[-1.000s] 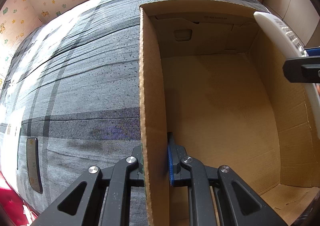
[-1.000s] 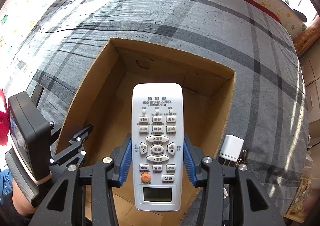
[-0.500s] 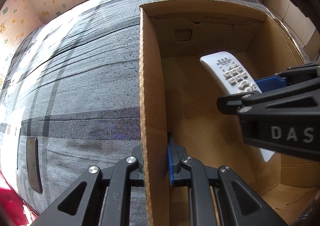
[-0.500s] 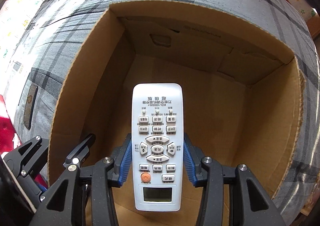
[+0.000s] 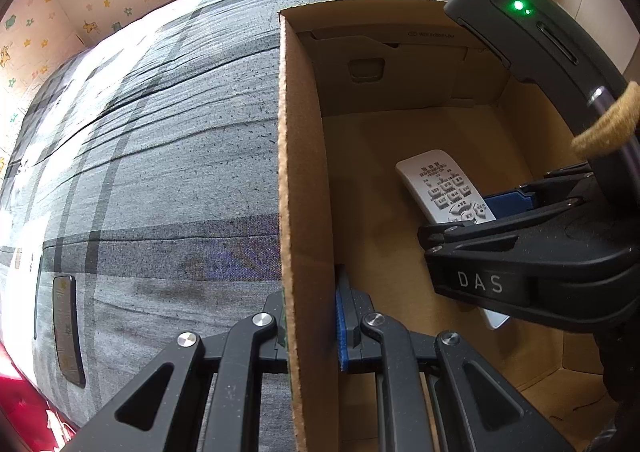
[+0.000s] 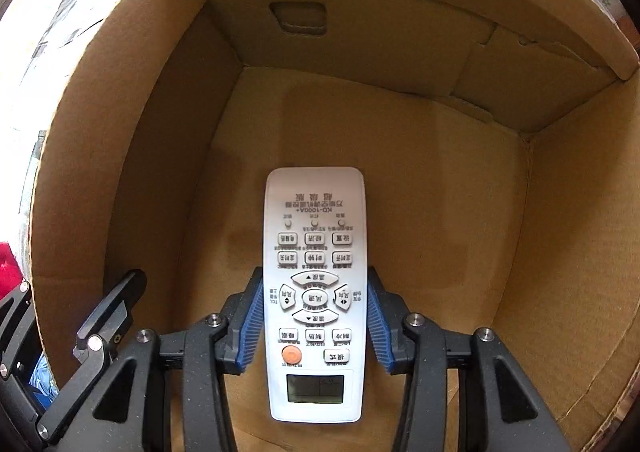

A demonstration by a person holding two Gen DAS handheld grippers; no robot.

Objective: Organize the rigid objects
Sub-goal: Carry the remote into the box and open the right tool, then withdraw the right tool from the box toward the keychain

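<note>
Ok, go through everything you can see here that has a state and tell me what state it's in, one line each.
Cardboard box: open-topped, upright on the bed, nothing lying on its floor.
Remote control: inside the box, buttons facing up, display blank.
Right gripper: shut on the remote control's sides, lowered into the box.
Left gripper: shut on the box's left wall.
Dark flat device: lying on the bedspread outside the box.

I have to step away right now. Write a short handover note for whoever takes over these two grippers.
Left gripper: shut on the left wall of the open brown cardboard box, steadying it on the grey plaid bedcover.
Right gripper: shut on the white air-conditioner remote control, buttons up, held inside the box, pointing down.
Done: remote carried into the box.
Left: I cannot tell whether the remote touches the floor of the box; lower if needed, release, withdraw. A dark flat rectangular item lies on the bedcover outside the box.
</note>
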